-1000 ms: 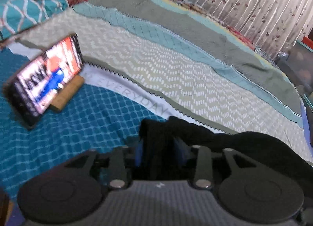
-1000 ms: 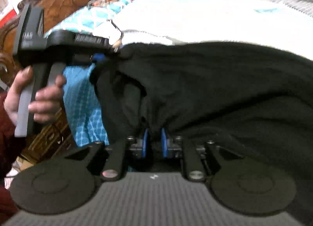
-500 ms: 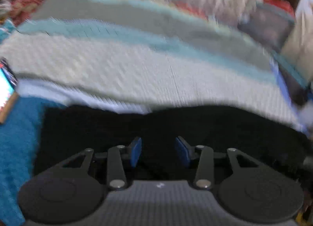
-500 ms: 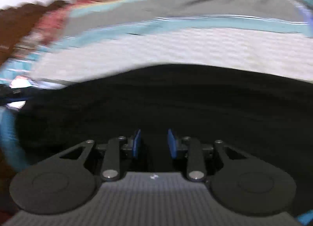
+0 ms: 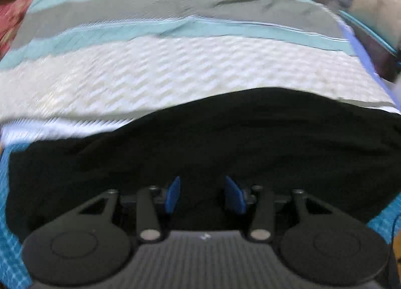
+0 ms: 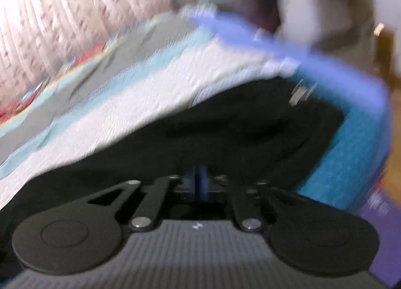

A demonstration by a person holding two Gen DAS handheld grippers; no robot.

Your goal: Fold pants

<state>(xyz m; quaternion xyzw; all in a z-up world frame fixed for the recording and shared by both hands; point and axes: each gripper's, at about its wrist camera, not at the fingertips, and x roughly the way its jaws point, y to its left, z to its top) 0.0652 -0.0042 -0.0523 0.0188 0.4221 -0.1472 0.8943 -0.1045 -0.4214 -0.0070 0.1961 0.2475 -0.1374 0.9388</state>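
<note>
The black pants (image 5: 225,138) lie spread flat on the bed, filling the lower half of the left wrist view. My left gripper (image 5: 203,195) is open just above them, its blue pads apart and empty. In the right wrist view the pants (image 6: 225,128) run to the bed's right edge, with a metal clasp (image 6: 299,93) near their far corner. My right gripper (image 6: 199,185) has its blue pads pressed together at the pants' near edge; the blur hides whether cloth is pinched between them.
The bed has a striped cover in white, teal and grey bands (image 5: 175,63) and a blue patterned sheet (image 6: 351,153). A patterned curtain (image 6: 62,13) hangs behind. The bed's edge drops off at the right (image 6: 386,163). Both views are motion-blurred.
Both grippers let go of the pants, which now lie flat. My left gripper stays open. My right gripper has swung right toward the bed's edge and its pads have closed.
</note>
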